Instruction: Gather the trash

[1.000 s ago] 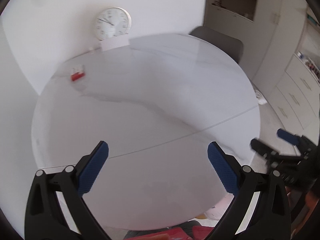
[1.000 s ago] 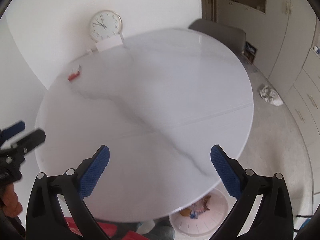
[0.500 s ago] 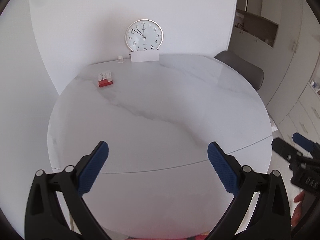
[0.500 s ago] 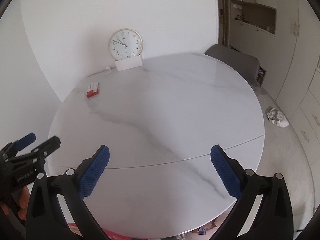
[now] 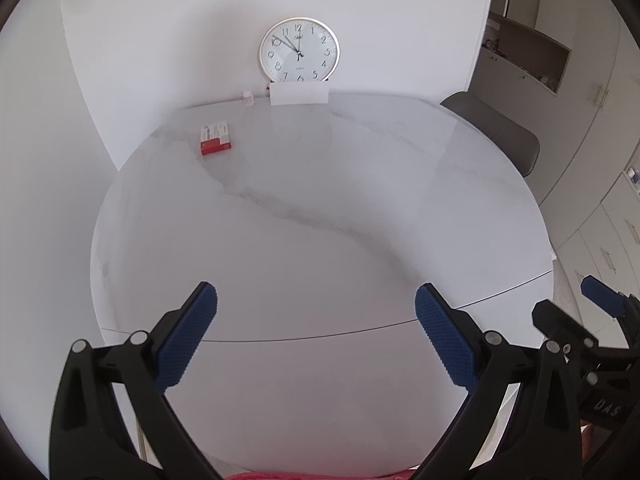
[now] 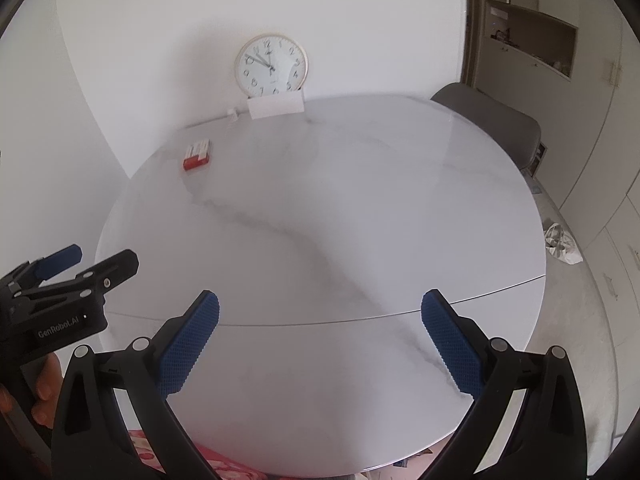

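Both of my grippers are idle over the near edge of the round marble table point(image 5: 320, 220): left gripper point(image 5: 316, 336) has its fingers spread wide with nothing between them, right gripper point(image 6: 320, 340) the same. Step in hand, as I judge it: scanning for the next piece of trash, no grasp started. Only loose item on the tabletop is a small red-and-white box point(image 5: 216, 140) at the far left, near the wall and well apart from both grippers; it sits left of the clock point(image 5: 299, 50) and the white card point(image 5: 299, 93) propped in front of it. There's also a tiny white thing point(image 5: 248, 99) by the wall, too small to identify, maybe a little bottle. Whether the box counts as trash is a guess; it looks intact. If it does, next move is a long reach across the table, left gripper being the closer side, coming down with fingers straddling the box's short sides. View differences: the right wrist view shows a crumpled white wrapper or bag point(image 6: 562, 242) on the floor past the table's right edge, probably the clearer trash candidate; the table edge hides it in the left wrist view. The right view also shows the person's fingers point(image 6: 44, 396) on the left handle.
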Demonstrator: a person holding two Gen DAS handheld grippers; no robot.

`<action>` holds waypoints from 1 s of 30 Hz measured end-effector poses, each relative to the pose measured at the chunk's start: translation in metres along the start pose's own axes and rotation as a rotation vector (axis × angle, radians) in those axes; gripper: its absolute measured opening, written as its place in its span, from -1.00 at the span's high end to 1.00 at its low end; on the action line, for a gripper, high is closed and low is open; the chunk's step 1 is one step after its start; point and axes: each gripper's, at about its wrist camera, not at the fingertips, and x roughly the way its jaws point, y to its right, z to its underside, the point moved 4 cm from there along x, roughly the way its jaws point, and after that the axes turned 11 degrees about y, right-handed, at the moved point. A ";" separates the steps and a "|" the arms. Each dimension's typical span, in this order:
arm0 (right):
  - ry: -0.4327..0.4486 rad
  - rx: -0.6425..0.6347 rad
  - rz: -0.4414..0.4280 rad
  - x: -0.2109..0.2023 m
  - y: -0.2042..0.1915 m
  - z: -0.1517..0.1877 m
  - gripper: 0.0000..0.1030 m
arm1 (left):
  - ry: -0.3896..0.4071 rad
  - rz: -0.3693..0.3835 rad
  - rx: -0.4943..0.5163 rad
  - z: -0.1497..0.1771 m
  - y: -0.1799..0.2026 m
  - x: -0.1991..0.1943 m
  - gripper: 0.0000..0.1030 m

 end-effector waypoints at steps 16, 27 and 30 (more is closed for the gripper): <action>-0.044 -0.014 -0.005 0.013 -0.007 0.007 -0.95 | -0.045 -0.017 -0.013 0.006 -0.004 0.015 -0.84; -0.041 -0.010 -0.006 0.011 -0.007 0.010 -0.95 | -0.045 -0.018 -0.006 0.009 -0.002 0.014 -0.84; -0.041 -0.011 -0.004 0.011 -0.007 0.011 -0.95 | -0.045 -0.018 -0.005 0.010 -0.002 0.013 -0.84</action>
